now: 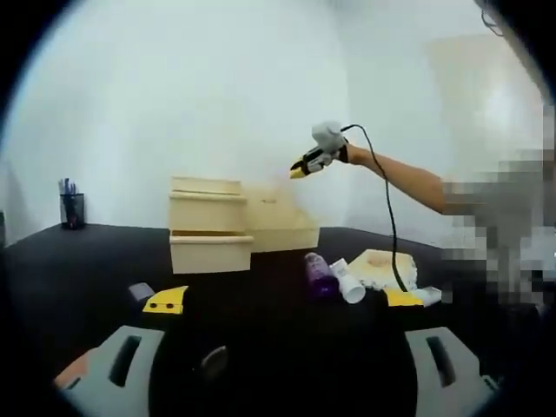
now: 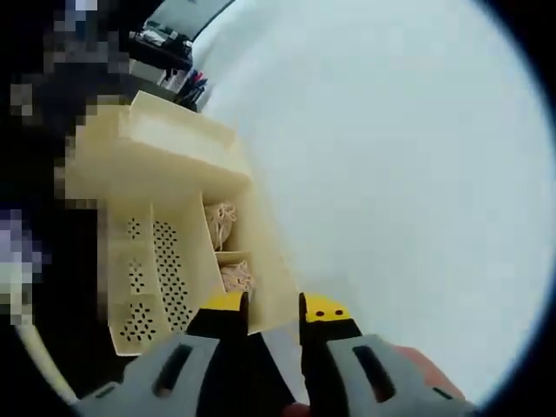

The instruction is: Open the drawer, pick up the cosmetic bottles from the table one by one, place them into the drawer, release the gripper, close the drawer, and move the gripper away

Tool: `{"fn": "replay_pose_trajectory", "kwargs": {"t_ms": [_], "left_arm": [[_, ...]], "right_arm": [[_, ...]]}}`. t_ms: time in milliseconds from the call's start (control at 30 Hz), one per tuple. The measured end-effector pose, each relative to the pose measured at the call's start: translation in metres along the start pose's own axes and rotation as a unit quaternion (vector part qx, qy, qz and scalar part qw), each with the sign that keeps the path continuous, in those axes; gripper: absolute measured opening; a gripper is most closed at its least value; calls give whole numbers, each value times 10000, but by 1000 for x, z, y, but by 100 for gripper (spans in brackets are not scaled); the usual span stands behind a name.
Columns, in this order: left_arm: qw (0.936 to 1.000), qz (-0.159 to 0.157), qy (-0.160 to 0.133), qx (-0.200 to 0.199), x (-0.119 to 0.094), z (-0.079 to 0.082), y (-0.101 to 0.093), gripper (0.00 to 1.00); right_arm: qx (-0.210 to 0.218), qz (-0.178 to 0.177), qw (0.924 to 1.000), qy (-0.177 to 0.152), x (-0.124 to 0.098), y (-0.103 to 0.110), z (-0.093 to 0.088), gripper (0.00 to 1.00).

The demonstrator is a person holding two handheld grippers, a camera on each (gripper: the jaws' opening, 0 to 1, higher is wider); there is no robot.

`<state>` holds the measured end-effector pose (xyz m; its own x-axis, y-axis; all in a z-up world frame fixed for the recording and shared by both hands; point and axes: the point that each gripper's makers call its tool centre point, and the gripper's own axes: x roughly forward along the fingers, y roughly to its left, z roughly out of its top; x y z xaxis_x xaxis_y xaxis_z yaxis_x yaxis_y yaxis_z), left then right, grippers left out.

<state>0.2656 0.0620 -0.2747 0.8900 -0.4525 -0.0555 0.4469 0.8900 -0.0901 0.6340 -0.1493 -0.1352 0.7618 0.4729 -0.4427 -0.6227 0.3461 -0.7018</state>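
Left gripper (image 1: 282, 304) jaws spread wide over the dark table (image 1: 69, 269). Beyond lie a purple bottle (image 1: 320, 276) and white tube (image 1: 348, 281) — labels unreadable. Right gripper (image 2: 271, 314) jaws nearly closed, empty, before the cream drawer unit (image 2: 165, 226) — contents indistinct.

Honestly can't read a single word, brand or number anywhere, since the purple bottle (image 1: 321, 275) and the white tube (image 1: 349, 281) (labels, if any, just blur) are way too small.

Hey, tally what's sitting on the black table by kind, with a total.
Cream drawer units: 2
Purple cosmetic bottle: 1
White cosmetic tube: 1
Black pen cup: 1
Total: 5
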Motion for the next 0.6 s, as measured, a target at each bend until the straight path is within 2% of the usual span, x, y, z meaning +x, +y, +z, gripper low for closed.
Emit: {"fn": "replay_pose_trajectory", "kwargs": {"t_ms": [67, 333, 600], "left_arm": [[10000, 16, -2, -1, 0, 0, 0, 81], [10000, 88, -17, -2, -2, 1, 3, 81], [9999, 111, -76, -43, -4, 3, 4, 81]], "right_arm": [[-7, -3, 10000, 0, -10, 7, 0, 22], [-41, -29, 10000, -3, -30, 3, 5, 26], [16, 21, 10000, 9, -56, 6, 3, 32]]}}
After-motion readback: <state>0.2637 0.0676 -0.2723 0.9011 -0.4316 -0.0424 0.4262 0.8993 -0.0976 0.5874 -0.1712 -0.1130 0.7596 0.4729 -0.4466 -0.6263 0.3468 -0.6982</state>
